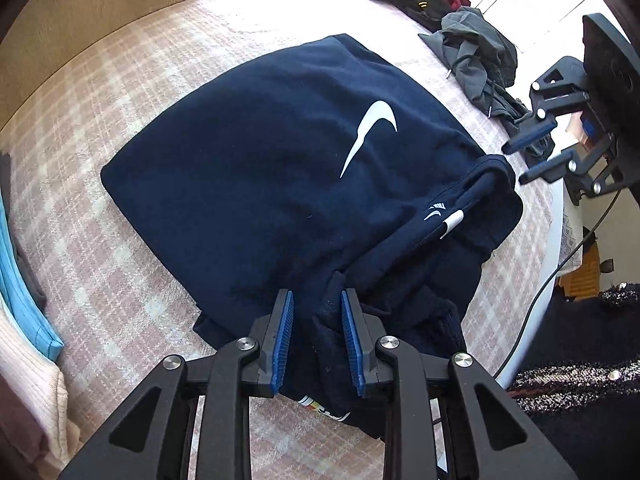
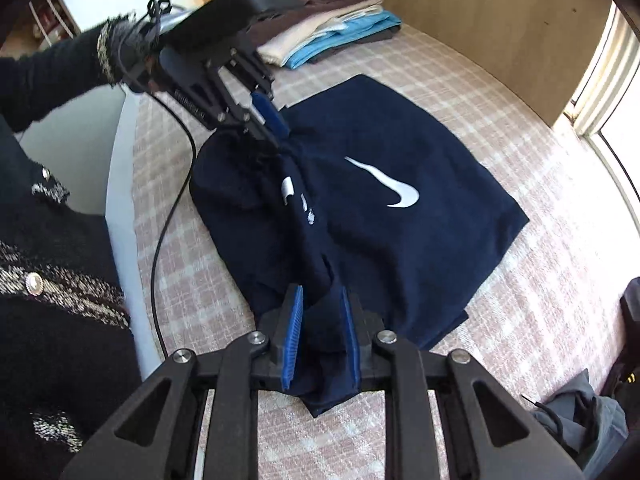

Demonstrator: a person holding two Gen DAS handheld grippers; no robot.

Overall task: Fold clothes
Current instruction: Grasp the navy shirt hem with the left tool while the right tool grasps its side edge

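A navy hoodie (image 1: 260, 168) with a white swoosh lies folded on the pink checked bed cover (image 1: 100, 240); its hood and white drawstring tips (image 1: 452, 222) face me. My left gripper (image 1: 318, 312) is at the hoodie's near edge, and navy cloth bunches up between its blue pads. The right wrist view shows that gripper (image 2: 276, 136) low over the hood's far side. My right gripper (image 2: 322, 308) hovers over the other near corner of the hoodie (image 2: 380, 240). In the left wrist view its fingers (image 1: 532, 136) stand apart at the hood's edge, with nothing clearly held.
Folded clothes in brown, cream and blue (image 2: 332, 16) are stacked by the wooden headboard (image 2: 500, 20). Loose grey and dark garments (image 1: 476, 52) lie on the far part of the bed. A person's dark sleeve (image 2: 52, 76) and a black cable (image 2: 168, 220) are along the bed edge.
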